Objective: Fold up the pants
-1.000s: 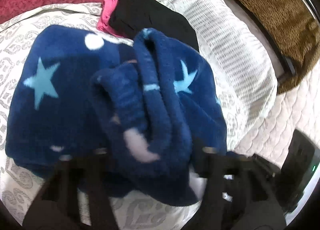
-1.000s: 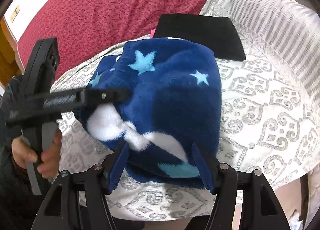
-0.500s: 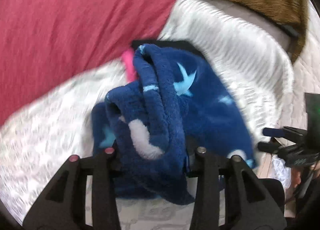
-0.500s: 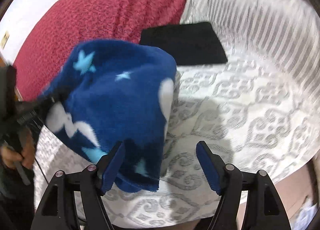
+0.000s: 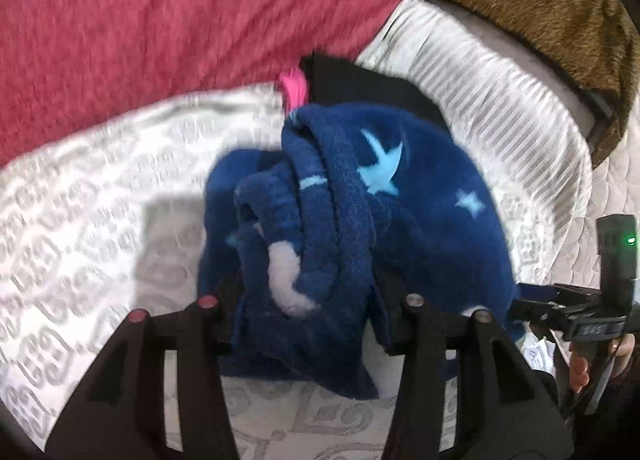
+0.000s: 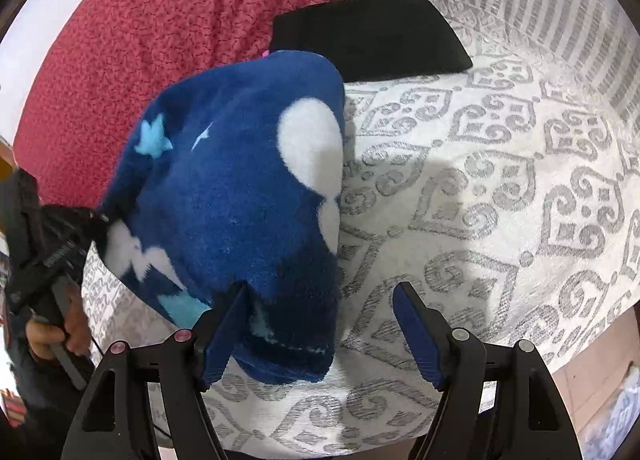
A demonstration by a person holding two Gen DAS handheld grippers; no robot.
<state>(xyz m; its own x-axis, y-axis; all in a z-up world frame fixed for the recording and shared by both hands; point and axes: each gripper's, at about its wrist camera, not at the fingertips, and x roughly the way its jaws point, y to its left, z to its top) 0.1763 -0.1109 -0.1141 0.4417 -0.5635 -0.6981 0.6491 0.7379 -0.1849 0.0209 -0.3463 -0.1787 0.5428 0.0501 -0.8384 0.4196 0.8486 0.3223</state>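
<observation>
Left gripper [image 5: 312,312]: jaws opening, thick bunched fold of the blue fleece pants [image 5: 360,228] sits between them, and cloth fills the gap edge to edge, so the pads look to be pressing on it, though blur keeps me from being sure at the contact line. Right gripper [image 6: 320,324]: jaws spread wide, blue pads clear; the near hem of the pants [image 6: 240,200] overlaps the pad on the picture's left, the other pad has only bare bedspread in front of it, nothing pinched. The pants are a folded bundle, dark blue with light blue stars and white blobs, hanging up off the bed on the left gripper's side and draping down toward the right gripper. In the right wrist view the left gripper shows at the picture's left edge, gripped by a hand [image 6: 60,336], its tips at the bundle's edge. In the left wrist view the right gripper's body with a green light [image 5: 616,256] is at the far right, fingers [image 5: 580,364] of the other hand under it. Under it all is a white bedspread with grey scroll pattern [image 6: 500,200]. Behind the pants: a flat folded black garment [image 6: 372,36] on the bedspread, with a pink item [image 5: 294,88] peeking out just beside it. Further back a red blanket [image 5: 180,20], a striped white cover [image 5: 480,100], and a brown furry throw [image 5: 540,8] at the top right corner.
</observation>
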